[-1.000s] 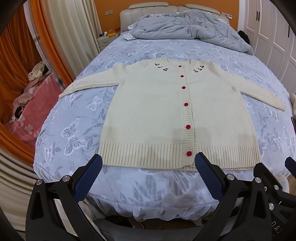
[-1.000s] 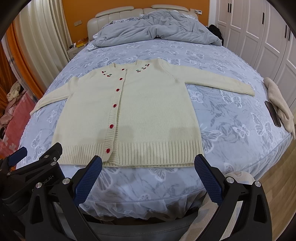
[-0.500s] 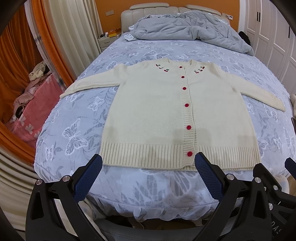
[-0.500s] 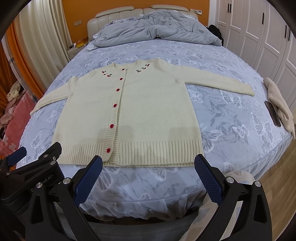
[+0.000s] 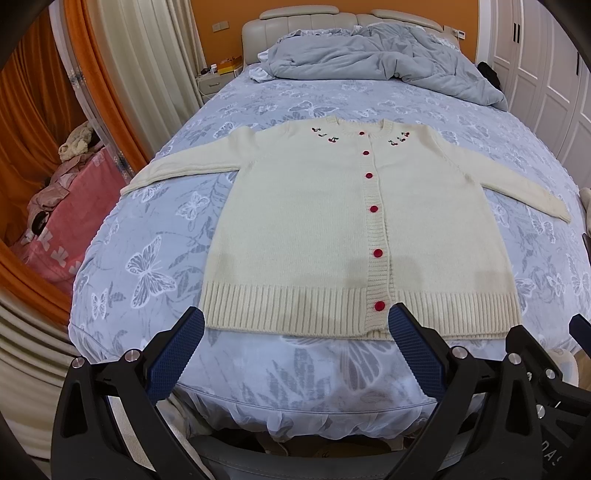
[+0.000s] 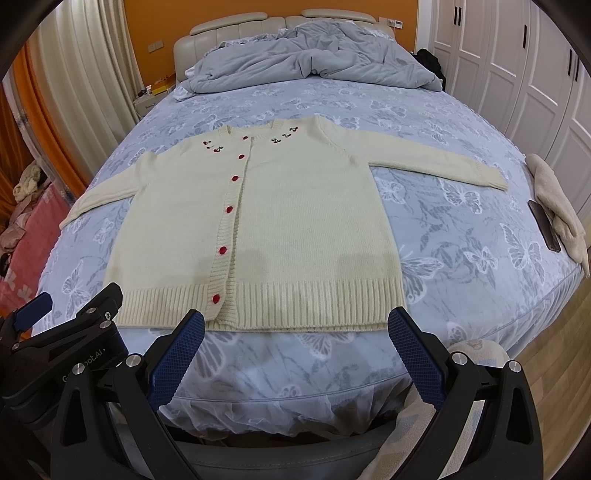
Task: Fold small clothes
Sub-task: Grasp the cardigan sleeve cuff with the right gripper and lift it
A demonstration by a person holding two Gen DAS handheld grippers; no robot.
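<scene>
Cardigan: cream cardigan [image 5: 306,229] lies flat, face up, on the bed [image 5: 155,258]; buttoned w/ red buttons [image 5: 373,209] down the front, cherry embroidery at the neck. Both sleeves spread out to the sides. Ribbed hem [image 5: 280,306] nearest me, near the foot edge of the bed.

My left tool: left tool [image 5: 295,325] spread wide, empty, hovering just short of the hem; its blue pads [image 5: 173,354] frame the hem's left half. Not touching cloth.

My right tool: right tool [image 6: 295,328] also wide, empty, beside the left one, facing the hem's right half. In the right wrist view the left tool's body shows at bottom left.

Between tools & cardigan: only bare butterfly-print sheet [image 6: 461,229] at the bed's foot edge.

Far end of bed: crumpled grey duvet [image 5: 376,55] piled vs. the padded headboard [image 6: 236,26], well apart from the collar.

Right side of bed: beige cloth [image 6: 557,206] draped on the edge w/ a dark phone [image 6: 543,225] just beside it; both near the right sleeve cuff [image 6: 491,177] but apart from it.

Left side: pink bedding pile [image 5: 59,221] lower than the bed, orange & cream curtains [image 5: 122,74] behind it.

Room: nightstand [image 5: 218,77] by the headboard w/ small items, too small to tell; white wardrobe doors [image 6: 517,74] on the right wall.
</scene>
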